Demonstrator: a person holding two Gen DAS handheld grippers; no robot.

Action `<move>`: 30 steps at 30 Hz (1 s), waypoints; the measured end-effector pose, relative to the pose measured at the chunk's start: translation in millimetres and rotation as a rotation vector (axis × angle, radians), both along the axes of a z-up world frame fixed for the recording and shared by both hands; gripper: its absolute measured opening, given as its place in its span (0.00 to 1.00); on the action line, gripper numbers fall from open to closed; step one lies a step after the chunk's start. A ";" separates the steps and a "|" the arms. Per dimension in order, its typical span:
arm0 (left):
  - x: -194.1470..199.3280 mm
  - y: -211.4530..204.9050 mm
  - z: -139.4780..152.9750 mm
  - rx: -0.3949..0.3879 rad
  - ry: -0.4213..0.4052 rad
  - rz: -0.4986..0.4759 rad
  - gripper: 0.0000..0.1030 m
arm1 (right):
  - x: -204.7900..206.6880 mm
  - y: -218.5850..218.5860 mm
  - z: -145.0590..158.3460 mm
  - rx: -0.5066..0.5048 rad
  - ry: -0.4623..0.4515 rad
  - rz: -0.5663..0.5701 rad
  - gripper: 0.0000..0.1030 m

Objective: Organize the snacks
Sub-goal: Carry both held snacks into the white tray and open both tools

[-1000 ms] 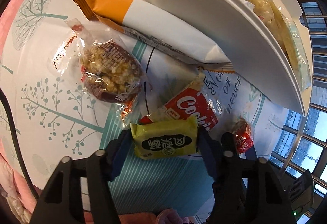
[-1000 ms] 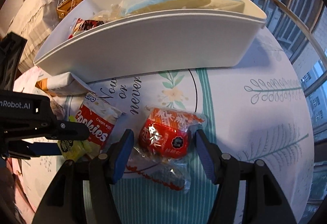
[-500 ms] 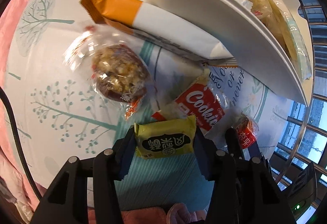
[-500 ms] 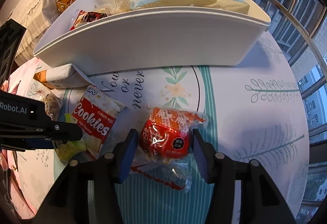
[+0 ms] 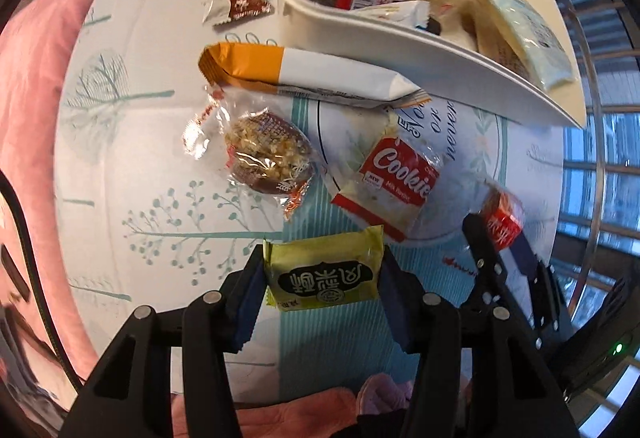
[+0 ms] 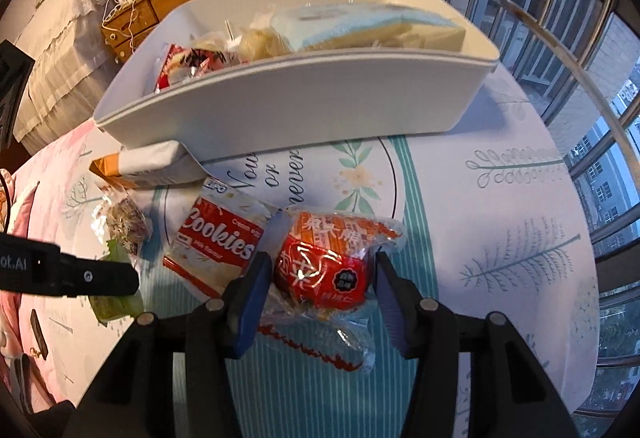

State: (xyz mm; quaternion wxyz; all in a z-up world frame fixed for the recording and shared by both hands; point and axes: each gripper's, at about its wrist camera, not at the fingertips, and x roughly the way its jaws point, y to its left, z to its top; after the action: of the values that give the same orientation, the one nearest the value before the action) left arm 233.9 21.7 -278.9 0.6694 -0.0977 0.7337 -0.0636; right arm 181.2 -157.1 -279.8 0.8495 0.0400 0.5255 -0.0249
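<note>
The left gripper [image 5: 323, 280] is clamped on a yellow packet [image 5: 324, 274] held above the table [image 5: 160, 198]. Further right, the right gripper [image 6: 318, 278] pinches a red snack [image 6: 326, 274], near the white bin [image 6: 288, 106].

In the right wrist view, the left claw's black arm [image 6: 86, 275] covers most of the yellow-green packet [image 6: 116, 302] at lower left. The white bin's [image 6: 280, 110] near wall hides the lower parts of the snacks inside. The red ball snack [image 5: 502, 222] is blurred at the left wrist view's right.
</note>
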 end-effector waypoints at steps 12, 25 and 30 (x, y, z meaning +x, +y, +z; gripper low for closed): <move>31.5 7.0 55.5 0.025 -0.029 -0.126 0.50 | 10.5 -27.7 43.8 -0.037 -0.110 -0.018 0.50; 82.8 -24.9 103.6 -0.030 -0.126 -0.163 0.51 | 51.8 -70.4 82.1 -0.091 -0.220 -0.016 0.51; 103.7 -40.0 106.2 -0.034 -0.155 -0.154 0.51 | 69.2 -86.1 85.6 -0.089 -0.246 -0.022 0.51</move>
State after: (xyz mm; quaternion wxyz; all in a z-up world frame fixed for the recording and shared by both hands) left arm 337.5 -18.3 -172.8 0.7154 -0.0470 0.6840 -0.1345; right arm 250.5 -243.2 -194.2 0.9082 0.0107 0.4152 -0.0526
